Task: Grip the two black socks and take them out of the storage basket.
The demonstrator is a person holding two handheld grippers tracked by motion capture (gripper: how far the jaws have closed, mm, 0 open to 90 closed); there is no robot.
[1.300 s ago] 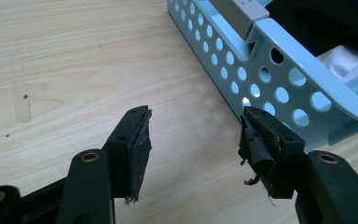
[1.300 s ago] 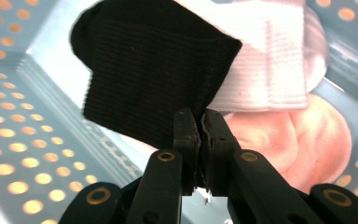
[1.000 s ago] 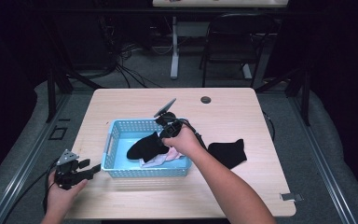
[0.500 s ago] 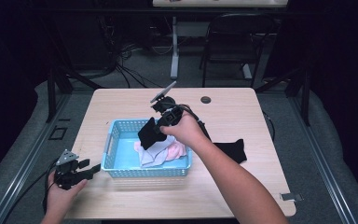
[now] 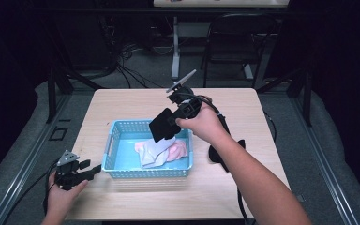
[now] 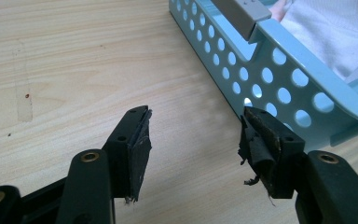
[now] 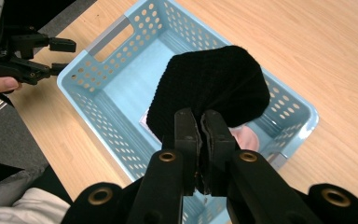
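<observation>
Hanging from the right gripper (image 5: 172, 119), a black knitted cloth (image 5: 161, 124) was lifted clear above the blue perforated basket (image 5: 113, 140), over its far right part. In the right gripper view the two jaws were pressed together with a fold of the black cloth (image 7: 214, 88) pinched between them, the rest bulging out beyond the tips over the basket (image 7: 286, 100). Inside the basket lay a white cloth (image 5: 153, 151) with a pink cloth (image 5: 180, 149) beside it on the right, both resting on the basket floor. The basket stood near the middle of the wooden table (image 5: 122, 103), slightly toward the left. Another dark cloth (image 5: 215, 154) lay on the table right of the basket, partly hidden by the right forearm. At the near left corner of the table the left gripper (image 5: 90, 169) was held low by the left hand (image 5: 61, 194), its tips pointing toward the basket's left end. In the left gripper view its jaws stood spread apart with nothing between them, just beside the basket wall (image 6: 242, 70).
</observation>
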